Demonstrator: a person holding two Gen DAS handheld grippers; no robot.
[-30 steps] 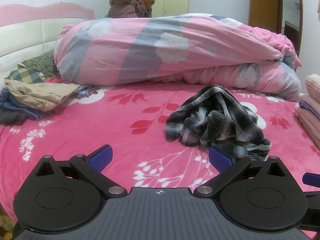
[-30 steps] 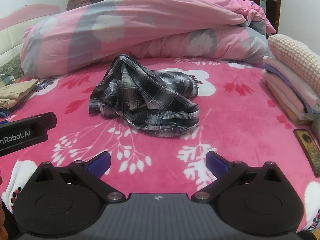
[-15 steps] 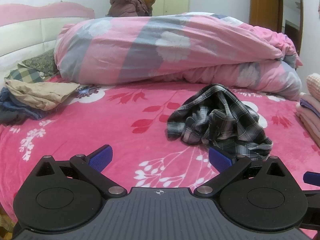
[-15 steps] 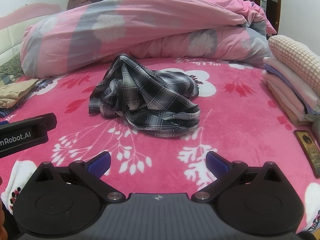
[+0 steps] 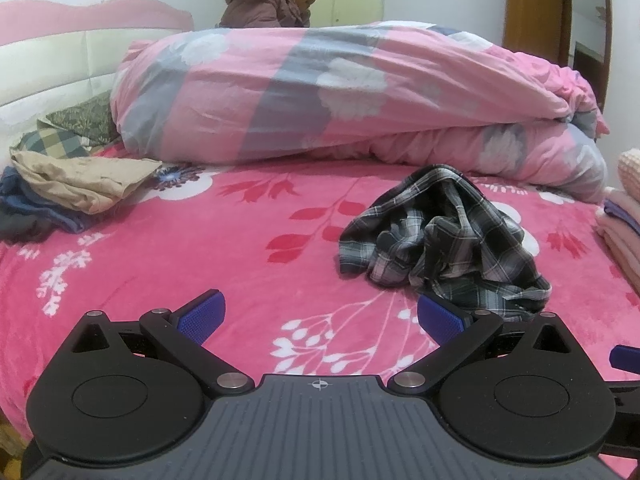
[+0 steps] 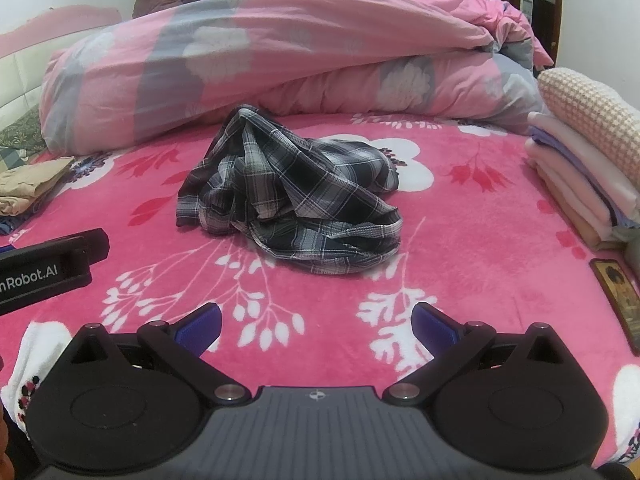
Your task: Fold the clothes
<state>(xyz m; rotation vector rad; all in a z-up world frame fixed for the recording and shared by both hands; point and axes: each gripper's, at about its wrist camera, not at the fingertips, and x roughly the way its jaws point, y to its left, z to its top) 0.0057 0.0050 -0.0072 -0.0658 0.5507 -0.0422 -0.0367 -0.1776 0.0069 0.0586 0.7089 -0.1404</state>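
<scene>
We held the left claw (image 5: 318, 316) and the right claw (image 6: 316, 322) low over the bed (image 6: 472, 248), each with its blue fingers spread wide and nothing between them, presumably so that either could take cloth as soon as a hem was chosen. The plaid shirt (image 6: 292, 188) lay crumpled in a heap on the pink floral blanket, ahead of both claws and apart from them; in the left view the plaid shirt (image 5: 444, 240) sat to the right of centre, its near edge just beyond the right finger. We judged that no fold had begun: the heap first needed spreading flat. A rolled duvet (image 6: 280, 52) lay behind the shirt, leaving the middle of the bed as working room. Folded garments (image 6: 580, 176) were stacked at the right edge, unfolded ones (image 5: 76, 184) at the left, which suggested a sorted and an unsorted side.
</scene>
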